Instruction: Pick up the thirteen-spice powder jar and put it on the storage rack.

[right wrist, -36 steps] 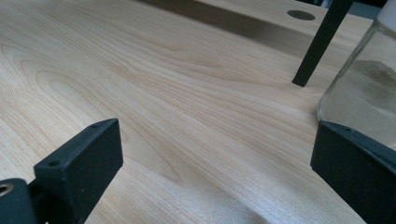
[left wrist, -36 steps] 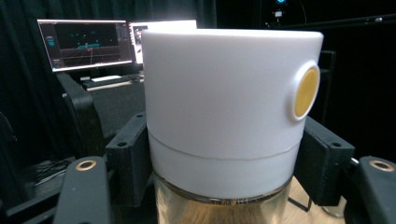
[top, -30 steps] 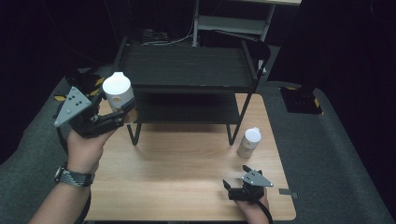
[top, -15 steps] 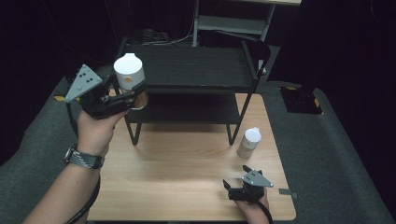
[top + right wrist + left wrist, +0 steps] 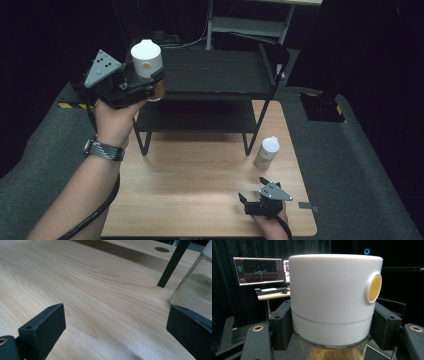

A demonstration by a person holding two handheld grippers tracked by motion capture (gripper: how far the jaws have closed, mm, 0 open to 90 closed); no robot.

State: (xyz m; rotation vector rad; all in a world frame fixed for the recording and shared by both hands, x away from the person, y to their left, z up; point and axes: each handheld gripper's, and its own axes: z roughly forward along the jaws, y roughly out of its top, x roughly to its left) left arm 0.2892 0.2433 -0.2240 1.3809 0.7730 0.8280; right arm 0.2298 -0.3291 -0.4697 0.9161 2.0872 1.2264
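Your left gripper point(image 5: 145, 82) is clamped on a white-capped jar point(image 5: 146, 59), with the black pads pressing the lower band of the cap where it meets the glass, as the left gripper view shows point(image 5: 335, 300). That is the weak spot: you are gripping the cap, not the glass body, so if the cap is loose or turns, the jar could twist or drop out of it. The jar hangs in the air at the left front corner of the black shelf rack point(image 5: 215, 75), about level with its top shelf. Carry it in too low and the glass bottom, which sits below your pads, could knock the shelf's front edge and tip the jar in your grip. Let go before it sits flat on the shelf and it could topple off the left edge onto the tabletop point(image 5: 200, 200).

Your left hand point(image 5: 116, 122) is raised with the forearm reaching up from the bottom left, wrist fairly straight, and the gripper aims across toward the rack with the jar upright.

Your right gripper point(image 5: 257, 202) rests low near the front right corner of the tabletop, its fingers point(image 5: 42, 327) wide apart around nothing. A second jar point(image 5: 267, 152) stands just beyond it, close to the rack's front right leg point(image 5: 172, 265); a careless nudge forward could push it into that leg.
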